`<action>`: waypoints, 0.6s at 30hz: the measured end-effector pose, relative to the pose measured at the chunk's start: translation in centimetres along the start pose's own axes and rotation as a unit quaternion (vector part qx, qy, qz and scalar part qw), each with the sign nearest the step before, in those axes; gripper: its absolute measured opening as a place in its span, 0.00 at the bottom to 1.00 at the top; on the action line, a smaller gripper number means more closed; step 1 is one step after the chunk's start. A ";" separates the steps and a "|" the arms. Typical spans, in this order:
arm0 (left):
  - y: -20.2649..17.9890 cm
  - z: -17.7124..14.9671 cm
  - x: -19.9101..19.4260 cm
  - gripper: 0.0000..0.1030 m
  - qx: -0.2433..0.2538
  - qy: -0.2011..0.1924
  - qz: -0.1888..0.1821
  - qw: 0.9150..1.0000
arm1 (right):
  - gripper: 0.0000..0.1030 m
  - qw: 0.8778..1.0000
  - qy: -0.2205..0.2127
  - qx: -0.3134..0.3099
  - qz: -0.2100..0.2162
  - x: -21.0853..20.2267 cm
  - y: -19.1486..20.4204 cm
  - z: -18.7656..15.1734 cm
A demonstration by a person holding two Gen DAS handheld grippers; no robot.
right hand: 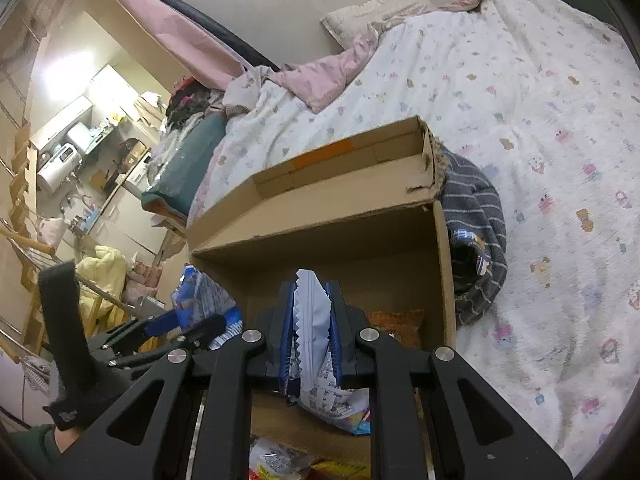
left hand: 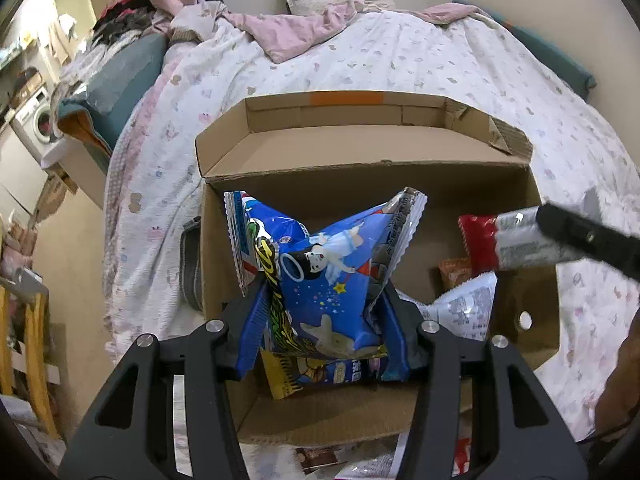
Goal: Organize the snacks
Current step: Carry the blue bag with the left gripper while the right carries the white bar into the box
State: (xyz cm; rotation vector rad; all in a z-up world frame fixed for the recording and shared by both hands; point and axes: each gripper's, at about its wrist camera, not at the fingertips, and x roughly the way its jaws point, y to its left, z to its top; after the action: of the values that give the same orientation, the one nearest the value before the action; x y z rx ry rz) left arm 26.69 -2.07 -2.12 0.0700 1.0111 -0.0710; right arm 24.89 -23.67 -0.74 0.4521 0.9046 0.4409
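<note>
Cardboard box (left hand: pixel 360 184): open, landmark.
Left gripper (left hand: pixel 324 320): jaws clamp blue bag (left hand: pixel 320 276) over box; lower before release.
Right gripper (right hand: pixel 312 332): jaws pinch white packet (right hand: pixel 316 320) above box; drop beside orange packet (right hand: pixel 396 320).

Right gripper (right hand: pixel 312 320) jaws pinching a white snack packet (right hand: pixel 316 344), above open cardboard box (right hand: pixel 444 264), on patterned bedspread (right hand: pixel 540 120)

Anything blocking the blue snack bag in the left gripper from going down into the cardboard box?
Nothing visible blocks it. The left gripper holds the blue snack bag over the open cardboard box, lid folded back. A yellow-edged packet lies directly below on the floor; the bag would land on it. The other packets lie to the right.
</note>
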 end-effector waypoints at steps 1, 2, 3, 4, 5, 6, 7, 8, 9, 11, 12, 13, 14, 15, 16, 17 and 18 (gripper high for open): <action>0.0 0.0 0.1 0.46 -0.005 0.001 -0.003 1.000 | 0.16 1.000 0.003 0.003 0.000 0.2 -0.1 -0.1; 0.0 0.1 0.2 0.46 -0.008 0.003 -0.006 1.000 | 0.16 1.000 0.009 0.008 -0.001 0.5 -0.3 -0.3; 0.0 0.1 0.2 0.46 -0.008 0.004 -0.009 1.000 | 0.16 1.000 0.013 0.012 -0.001 0.8 -0.5 -0.4; 0.0 0.1 0.2 0.46 -0.007 0.005 -0.011 1.000 | 0.16 1.000 0.015 0.015 -0.001 0.9 -0.6 -0.5; -0.1 0.1 0.2 0.46 -0.006 0.005 -0.013 1.000 | 0.16 1.000 0.020 0.019 -0.001 1.2 -0.8 -0.7; -0.2 0.1 0.2 0.46 -0.004 0.006 -0.015 1.000 | 0.16 0.999 0.024 0.021 -0.003 1.4 -0.9 -0.7; -0.3 0.1 0.1 0.46 -0.003 0.007 -0.017 1.000 | 0.16 0.999 0.028 0.022 -0.004 1.6 -0.9 -0.8; -0.3 0.1 0.1 0.47 -0.002 0.008 -0.019 1.000 | 0.16 0.999 0.032 0.023 -0.005 1.9 -0.9 -0.9; -0.3 0.2 0.0 0.47 -0.001 0.008 -0.021 1.000 | 0.16 0.999 0.034 0.023 -0.007 2.0 -0.9 -1.0; -0.3 0.3 -0.1 0.47 0.002 0.005 -0.021 1.000 | 0.16 0.999 0.038 0.024 -0.009 2.4 -0.9 -1.0; -0.3 0.3 -0.1 0.47 0.003 0.004 -0.019 1.000 | 0.16 0.999 0.040 0.024 -0.009 2.6 -0.9 -1.1; -0.3 0.3 -0.2 0.47 0.004 0.003 -0.017 1.000 | 0.16 0.999 0.043 0.025 -0.010 2.8 -0.9 -1.1; -0.2 0.2 -0.1 0.47 0.004 0.004 -0.016 1.000 | 0.16 0.999 0.045 0.026 -0.011 3.0 -0.9 -1.1; -0.1 0.2 0.0 0.47 0.003 0.006 -0.015 1.000 | 0.16 0.998 0.047 0.027 -0.013 3.1 -1.0 -1.2; -0.1 0.2 0.1 0.47 0.001 0.008 -0.017 1.000 | 0.16 0.998 0.049 0.028 -0.012 3.3 -1.0 -1.2; -0.1 0.1 0.1 0.47 0.001 0.010 -0.018 1.000 | 0.16 0.998 0.051 0.028 -0.011 3.4 -1.0 -1.2; -0.1 0.1 0.1 0.47 0.000 0.011 -0.019 1.000 | 0.16 0.998 0.053 0.028 -0.012 3.6 -1.0 -1.1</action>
State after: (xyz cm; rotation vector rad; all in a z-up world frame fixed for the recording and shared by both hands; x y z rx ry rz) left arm 26.85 -2.16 -2.15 0.0527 1.0352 -0.1053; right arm 26.15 -22.36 -4.18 0.4728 1.0265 0.4214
